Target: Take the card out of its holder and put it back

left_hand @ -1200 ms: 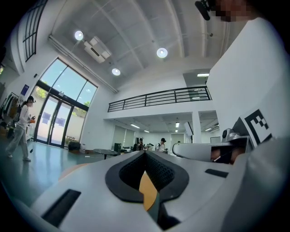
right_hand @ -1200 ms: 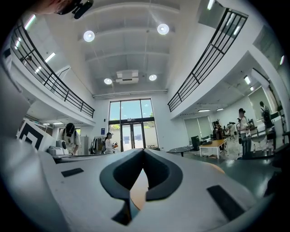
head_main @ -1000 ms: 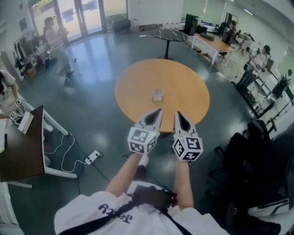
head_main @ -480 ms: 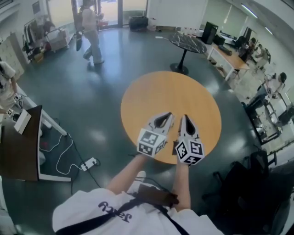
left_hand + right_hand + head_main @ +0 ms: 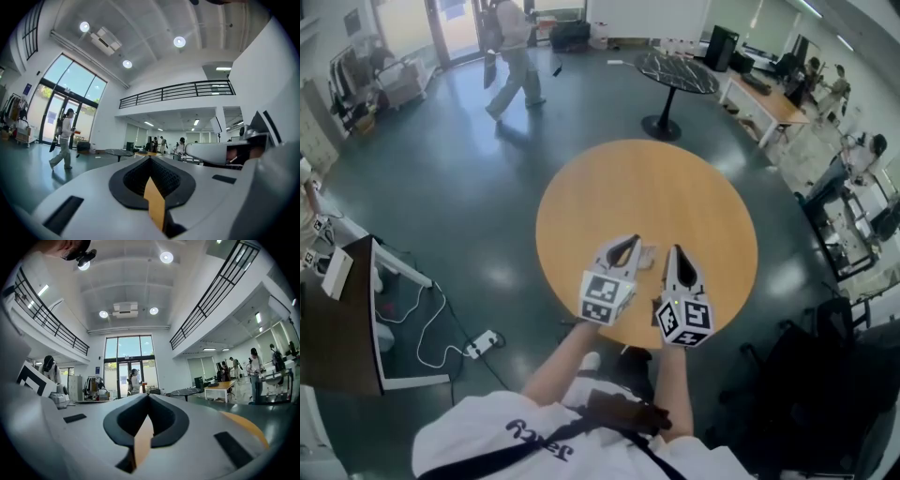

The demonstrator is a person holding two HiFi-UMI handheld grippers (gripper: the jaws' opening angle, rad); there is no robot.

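Round table (image 5: pixel 609 187), wooden top, on a grey floor. The card holder (image 5: pixel 645 255), small and pale, lies flat at about the middle of the table; from the head view it cannot be determined whether the card sits in it. Left gripper (image 5: pixel 628 241) is held over the near half of the table with its tip just left of the holder. Right gripper (image 5: pixel 676 250) is beside it, tip just right of the holder, so the holder lies between the two tips. Contact between either tip and the holder cannot be confirmed. Both marker cubes hang over the table's near edge. In the left gripper view the left gripper (image 5: pixel 150 158) has its jaws brought together at the tip with nothing between them; only the tabletop shows through the gap behind the tip. In the right gripper view the right gripper (image 5: pixel 149 395) shows the same condition: jaws together, nothing held. Both grippers point level, out across the room. Beyond the table's far edge stands a dark round table (image 5: pixel 675 70). A walker (image 5: pixel 514 47) crosses the floor near the glass doors. A power strip (image 5: pixel 483 343) lies on the floor off the table's left edge.
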